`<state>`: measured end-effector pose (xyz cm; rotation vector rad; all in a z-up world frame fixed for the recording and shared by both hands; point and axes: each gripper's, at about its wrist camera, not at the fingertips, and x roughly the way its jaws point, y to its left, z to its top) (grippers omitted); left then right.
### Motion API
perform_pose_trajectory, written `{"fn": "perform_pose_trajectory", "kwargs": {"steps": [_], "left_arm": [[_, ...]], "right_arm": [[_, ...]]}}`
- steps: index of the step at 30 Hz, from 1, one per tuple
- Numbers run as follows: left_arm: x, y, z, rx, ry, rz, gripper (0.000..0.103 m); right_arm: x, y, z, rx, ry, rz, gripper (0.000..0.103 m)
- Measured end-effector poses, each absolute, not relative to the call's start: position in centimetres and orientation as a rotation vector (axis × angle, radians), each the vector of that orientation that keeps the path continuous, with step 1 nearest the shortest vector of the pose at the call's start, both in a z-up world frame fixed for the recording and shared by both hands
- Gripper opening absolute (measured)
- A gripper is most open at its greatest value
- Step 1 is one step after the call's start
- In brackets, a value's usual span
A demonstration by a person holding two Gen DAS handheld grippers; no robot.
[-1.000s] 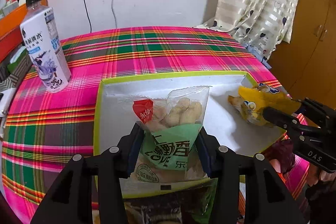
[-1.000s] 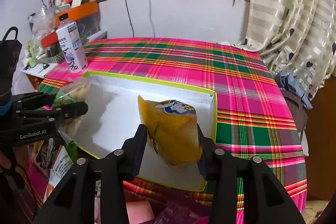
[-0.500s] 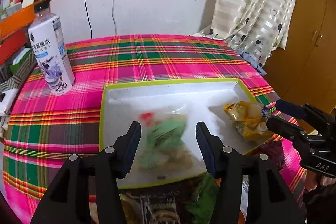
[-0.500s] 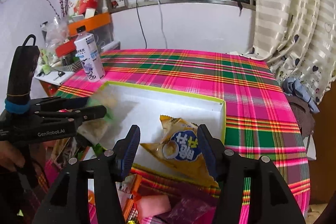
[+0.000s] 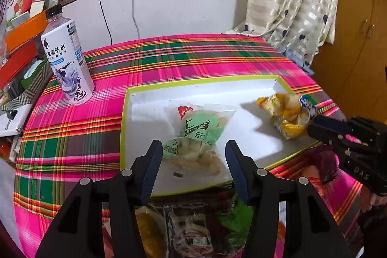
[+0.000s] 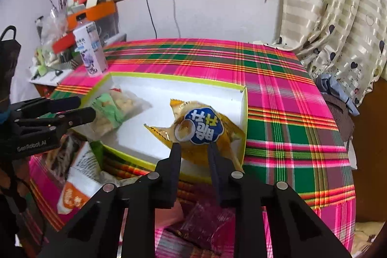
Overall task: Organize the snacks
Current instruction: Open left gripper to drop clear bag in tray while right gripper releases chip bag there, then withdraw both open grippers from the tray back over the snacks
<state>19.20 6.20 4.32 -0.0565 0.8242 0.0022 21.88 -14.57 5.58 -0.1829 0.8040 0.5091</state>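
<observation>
A shallow white tray with a lime rim point(image 5: 125, 113) point(image 6: 244, 117) lies on the plaid table. In it a clear bag of pale snacks with a green label point(image 5: 200, 132) point(image 6: 113, 110) lies flat at the left. My left gripper point(image 5: 193, 151) point(image 6: 84, 109) hovers open just behind that bag, touching nothing. A yellow snack bag with a blue label point(image 6: 200, 127) point(image 5: 285, 113) sits at the tray's right end. My right gripper point(image 6: 193, 149) point(image 5: 314, 123) has its jaws closing, pinching the yellow bag's near end between them.
A white drink bottle point(image 5: 69, 64) point(image 6: 90, 50) stands left of the tray. Several loose snack packs point(image 5: 193, 229) point(image 6: 77, 185) pile along the table's near edge. Cluttered shelves point(image 6: 72, 23) stand at the left, a curtain point(image 6: 333, 16) at the right.
Both bags were let go into the tray: the green-labelled one now lies flat with the left jaws apart. The right jaws opened, then narrowed onto the yellow bag's near end.
</observation>
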Motion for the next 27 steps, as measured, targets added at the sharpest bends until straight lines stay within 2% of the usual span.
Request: {"fn": "perform_pose_trajectory", "kwargs": {"steps": [8, 10, 16, 27], "left_arm": [[20.4, 7.0, 3.8, -0.053, 0.833, 0.037, 0.055], [20.2, 6.9, 4.0, -0.057, 0.827, 0.035, 0.055], [18.6, 6.4, 5.1, -0.064, 0.806, 0.025, 0.055], [13.4, 5.7, 7.5, -0.116, 0.775, 0.010, 0.055]], "right_arm": [[23.5, -14.4, 5.7, -0.161, 0.804, 0.501, 0.022], [23.1, -14.6, 6.0, -0.150, 0.802, 0.502, 0.028], [21.1, -15.4, 7.2, -0.121, 0.787, 0.503, 0.036], [16.5, -16.0, 9.3, -0.097, 0.767, 0.515, 0.042]]}}
